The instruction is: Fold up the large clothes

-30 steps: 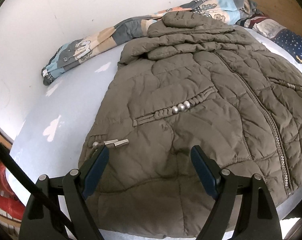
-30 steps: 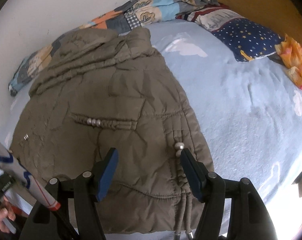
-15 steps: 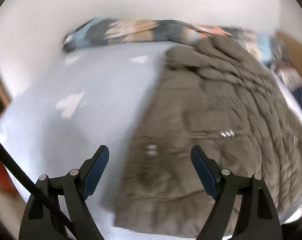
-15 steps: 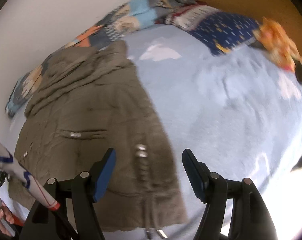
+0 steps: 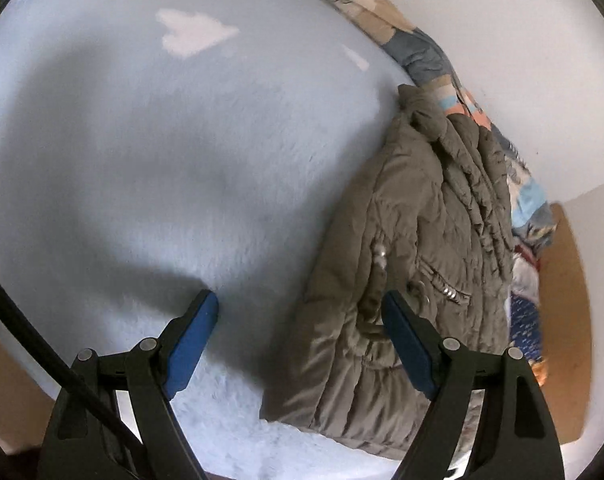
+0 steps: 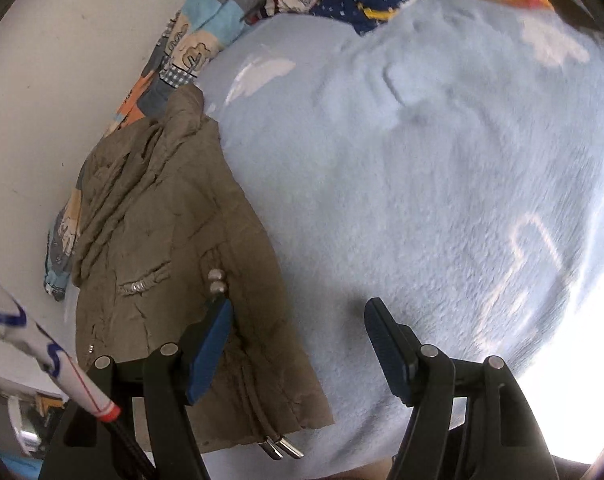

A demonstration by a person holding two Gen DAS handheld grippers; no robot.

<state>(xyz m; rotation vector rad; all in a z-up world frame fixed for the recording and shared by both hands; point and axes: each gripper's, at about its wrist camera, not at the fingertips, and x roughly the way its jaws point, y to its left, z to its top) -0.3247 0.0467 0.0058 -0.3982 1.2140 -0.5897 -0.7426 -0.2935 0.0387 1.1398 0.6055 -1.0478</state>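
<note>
Now my left gripper hangs over blue bedding, the padded olive jacket off its right finger; my right gripper straddles the jacket's edge, both spread wide, empty.

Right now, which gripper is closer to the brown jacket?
Hard to separate. The left gripper hangs over the jacket's one edge, the right gripper over the opposite edge; both open, one finger above fabric, the other above bedcover.

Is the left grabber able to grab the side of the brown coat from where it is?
Probably yes. The left gripper is open with nothing between its pads, and the brown coat lies flat on the blue blanket just ahead. Its near edge is bare, with nothing lying on it.
</note>
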